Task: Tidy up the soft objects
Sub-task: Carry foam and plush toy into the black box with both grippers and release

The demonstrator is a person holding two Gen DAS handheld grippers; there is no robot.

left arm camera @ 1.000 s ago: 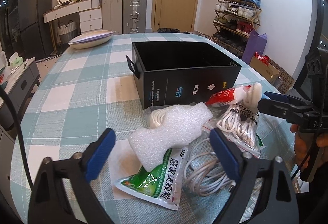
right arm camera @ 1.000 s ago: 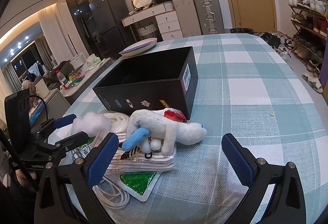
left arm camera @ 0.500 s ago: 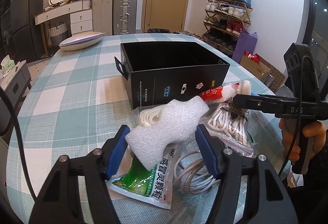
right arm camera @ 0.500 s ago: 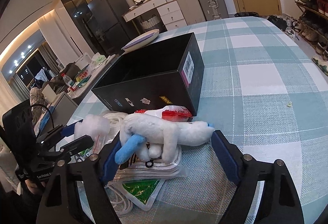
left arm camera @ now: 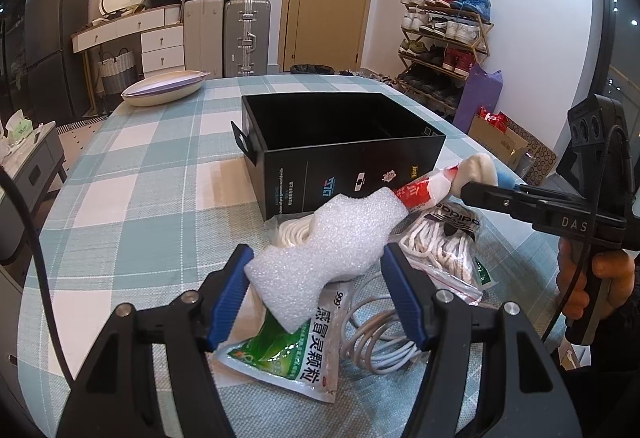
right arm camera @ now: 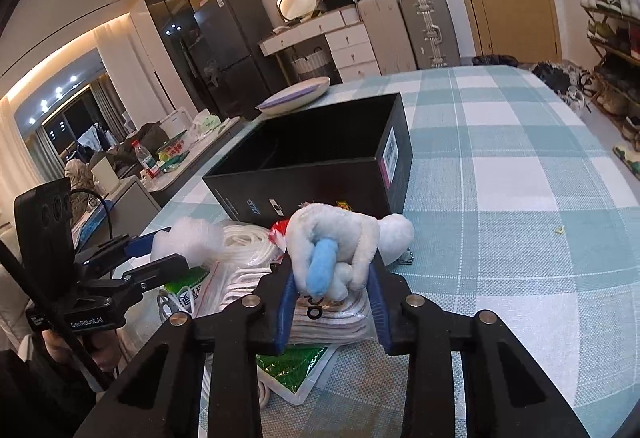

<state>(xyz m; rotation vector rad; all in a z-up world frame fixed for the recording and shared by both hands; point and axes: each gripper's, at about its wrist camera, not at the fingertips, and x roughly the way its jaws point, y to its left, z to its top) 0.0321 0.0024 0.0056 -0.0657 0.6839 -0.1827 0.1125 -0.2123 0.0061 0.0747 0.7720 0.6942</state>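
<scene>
My left gripper (left arm camera: pixel 320 296) is closed around a white foam piece (left arm camera: pixel 332 242) that lies on the pile; its left pad touches the foam, the right pad looks just clear of it. My right gripper (right arm camera: pixel 332 302) is shut on a white plush toy with a blue limb (right arm camera: pixel 336 242). Both sit in front of an open black box (left arm camera: pixel 344 141), which also shows in the right wrist view (right arm camera: pixel 320 157). The right gripper shows in the left wrist view (left arm camera: pixel 496 197), the left gripper in the right wrist view (right arm camera: pixel 156 254).
Under the soft things lie a green medicine sachet (left arm camera: pixel 288 354), a coiled white cable (left arm camera: pixel 376 330), bagged white cords (left arm camera: pixel 444 246) and a red-and-white packet (left arm camera: pixel 424 189). A white oval dish (left arm camera: pixel 164 89) stands far left on the checked tablecloth (left arm camera: pixel 132 197).
Both grippers have moved forward and closed from wide open: the left around the foam piece, the right onto the plush toy.
</scene>
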